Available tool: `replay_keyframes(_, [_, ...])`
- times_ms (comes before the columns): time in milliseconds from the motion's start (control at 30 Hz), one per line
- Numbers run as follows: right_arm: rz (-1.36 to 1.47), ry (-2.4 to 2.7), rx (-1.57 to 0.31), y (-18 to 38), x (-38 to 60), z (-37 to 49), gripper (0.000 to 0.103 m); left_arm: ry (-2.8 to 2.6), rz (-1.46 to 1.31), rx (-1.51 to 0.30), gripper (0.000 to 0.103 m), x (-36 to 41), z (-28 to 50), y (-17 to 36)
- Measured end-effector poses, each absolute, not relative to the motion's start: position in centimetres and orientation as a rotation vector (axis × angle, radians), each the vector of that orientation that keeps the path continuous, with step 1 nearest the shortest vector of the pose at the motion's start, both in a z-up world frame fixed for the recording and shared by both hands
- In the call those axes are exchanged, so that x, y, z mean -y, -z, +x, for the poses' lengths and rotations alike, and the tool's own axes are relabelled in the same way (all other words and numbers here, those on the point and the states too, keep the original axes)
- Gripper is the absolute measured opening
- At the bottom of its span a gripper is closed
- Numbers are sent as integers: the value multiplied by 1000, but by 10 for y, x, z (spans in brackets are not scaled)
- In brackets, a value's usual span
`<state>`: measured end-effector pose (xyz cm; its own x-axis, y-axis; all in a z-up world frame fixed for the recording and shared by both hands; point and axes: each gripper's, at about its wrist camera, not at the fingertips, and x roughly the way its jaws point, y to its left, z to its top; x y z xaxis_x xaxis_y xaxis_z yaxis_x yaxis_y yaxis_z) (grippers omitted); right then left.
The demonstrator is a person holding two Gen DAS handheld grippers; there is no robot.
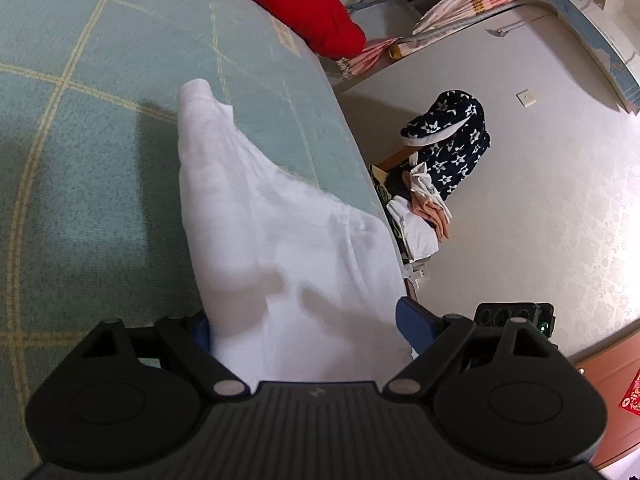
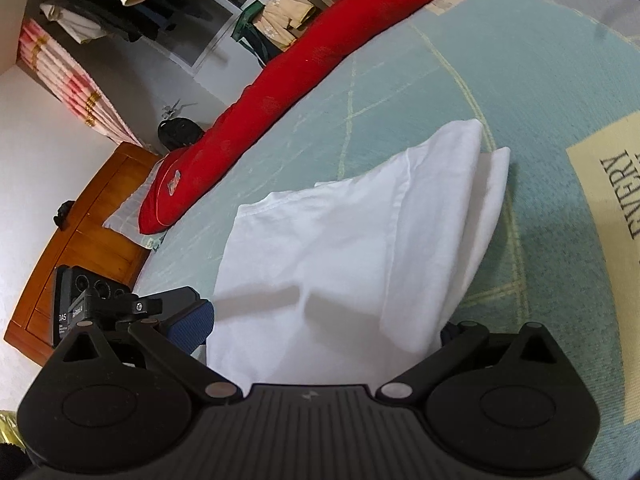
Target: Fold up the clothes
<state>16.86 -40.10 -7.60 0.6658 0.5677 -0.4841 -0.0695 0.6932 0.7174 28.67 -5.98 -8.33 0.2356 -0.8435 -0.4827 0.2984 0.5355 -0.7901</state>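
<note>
Two handheld grippers work at the near edge of a white garment on a bed. The left gripper (image 1: 308, 332) stands with its fingers wide apart, the cloth lying slack between them; one blue pad shows at the right, the other is mostly hidden behind the fabric. The right gripper (image 2: 324, 332) looks the same: fingers spread, white cloth bunched between them, nothing visibly pinched (its right finger is largely covered, so a light contact there cannot be ruled out).

The white garment (image 2: 340, 232) lies partly doubled over on the pale green bedspread (image 2: 540, 92), with layered edges at its far right end and a soft crease near the grippers. A long red pillow (image 2: 280, 92) runs along the far side of the bed. A dark star-patterned garment (image 1: 452, 140) sits on a pile beside the bed.

To fold neatly from here, each gripper would need all layers of an edge caught together, both sides moved evenly, and the crease kept straight.
</note>
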Motion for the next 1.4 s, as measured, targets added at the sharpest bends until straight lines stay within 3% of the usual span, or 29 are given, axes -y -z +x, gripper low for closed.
replay_keyframes(933, [755, -387, -785, 95, 423, 167, 103, 751, -595, -1033, 88, 41, 260, 99])
replay_keyframes(1200, [1006, -481, -762, 123, 455, 175, 103, 779, -649, -1067, 89, 52, 278, 109])
replay_keyframes(1400, [1044, -526, -783, 125, 454, 183, 103, 801, -640, -1066, 90, 60, 273, 108])
